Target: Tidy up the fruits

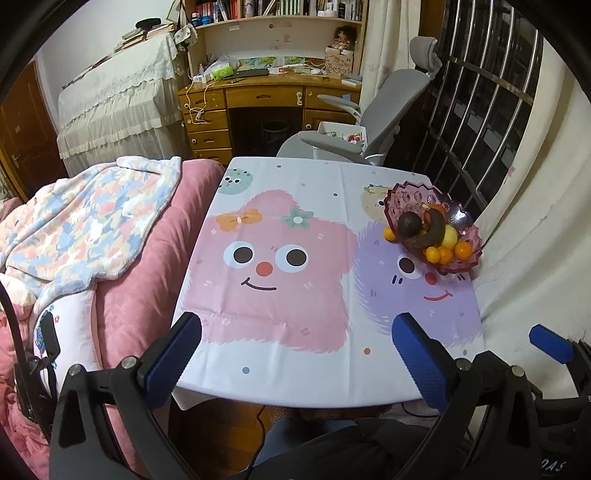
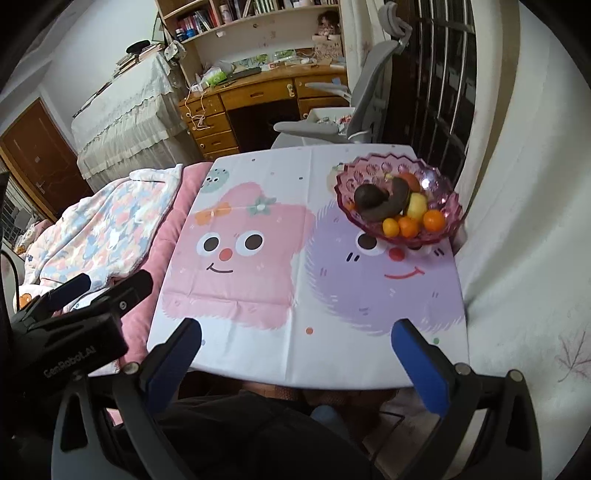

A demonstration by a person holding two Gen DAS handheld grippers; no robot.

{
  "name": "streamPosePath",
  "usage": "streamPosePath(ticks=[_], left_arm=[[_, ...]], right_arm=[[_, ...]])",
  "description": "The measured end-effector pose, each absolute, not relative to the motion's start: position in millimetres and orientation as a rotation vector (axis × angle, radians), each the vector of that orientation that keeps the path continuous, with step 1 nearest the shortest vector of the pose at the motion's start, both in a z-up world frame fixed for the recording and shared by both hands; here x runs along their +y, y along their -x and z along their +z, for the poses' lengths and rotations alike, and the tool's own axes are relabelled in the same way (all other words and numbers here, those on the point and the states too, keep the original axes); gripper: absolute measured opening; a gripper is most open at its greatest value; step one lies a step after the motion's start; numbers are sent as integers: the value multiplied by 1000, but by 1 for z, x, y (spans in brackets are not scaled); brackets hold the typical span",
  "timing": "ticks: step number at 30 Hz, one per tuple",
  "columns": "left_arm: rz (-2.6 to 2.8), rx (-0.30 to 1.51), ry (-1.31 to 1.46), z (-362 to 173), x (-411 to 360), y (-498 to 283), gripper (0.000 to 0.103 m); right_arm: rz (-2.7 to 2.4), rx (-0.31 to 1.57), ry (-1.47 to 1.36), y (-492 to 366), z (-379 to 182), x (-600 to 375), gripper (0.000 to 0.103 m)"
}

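A wooden study table point(image 1: 266, 99) with bookshelves point(image 1: 273, 11), a gray chair point(image 1: 391, 107), a pink bed point(image 1: 140, 258) and a barred window point(image 1: 484, 92).

Pink-purple cut-glass bowl point(image 2: 399, 184) at two o'clock — orange tangerines point(image 2: 433, 220), a yellow fruit point(image 2: 417, 205), a browned banana point(image 2: 391, 203); white tablecloth point(image 2: 295, 295) with pink and lilac fuzzy faces.

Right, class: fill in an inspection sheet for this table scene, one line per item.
Surface: cartoon tablecloth on table.
Job's things: pink bowl far right, holding oranges, dark banana, avocado, lemon.
Clutter: nothing seen on the cloth.
Grippers: left gripper and right gripper open, empty, at near edge.
Cables: black cable under table.
Surroundings: bed left, desk, chair, window bars.
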State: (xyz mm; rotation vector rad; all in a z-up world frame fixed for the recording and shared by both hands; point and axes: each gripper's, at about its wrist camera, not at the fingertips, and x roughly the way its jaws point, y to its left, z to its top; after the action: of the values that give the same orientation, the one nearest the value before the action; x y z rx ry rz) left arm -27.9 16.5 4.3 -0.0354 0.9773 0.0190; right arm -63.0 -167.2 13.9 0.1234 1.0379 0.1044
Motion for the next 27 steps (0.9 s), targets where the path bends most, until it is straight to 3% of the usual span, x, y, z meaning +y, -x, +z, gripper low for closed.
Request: streamPosePath(ticks=[27], left_arm=[[16,1000,-8,-3,5,16,102]], right_arm=[[89,1043,-152,55,6,-172,103]])
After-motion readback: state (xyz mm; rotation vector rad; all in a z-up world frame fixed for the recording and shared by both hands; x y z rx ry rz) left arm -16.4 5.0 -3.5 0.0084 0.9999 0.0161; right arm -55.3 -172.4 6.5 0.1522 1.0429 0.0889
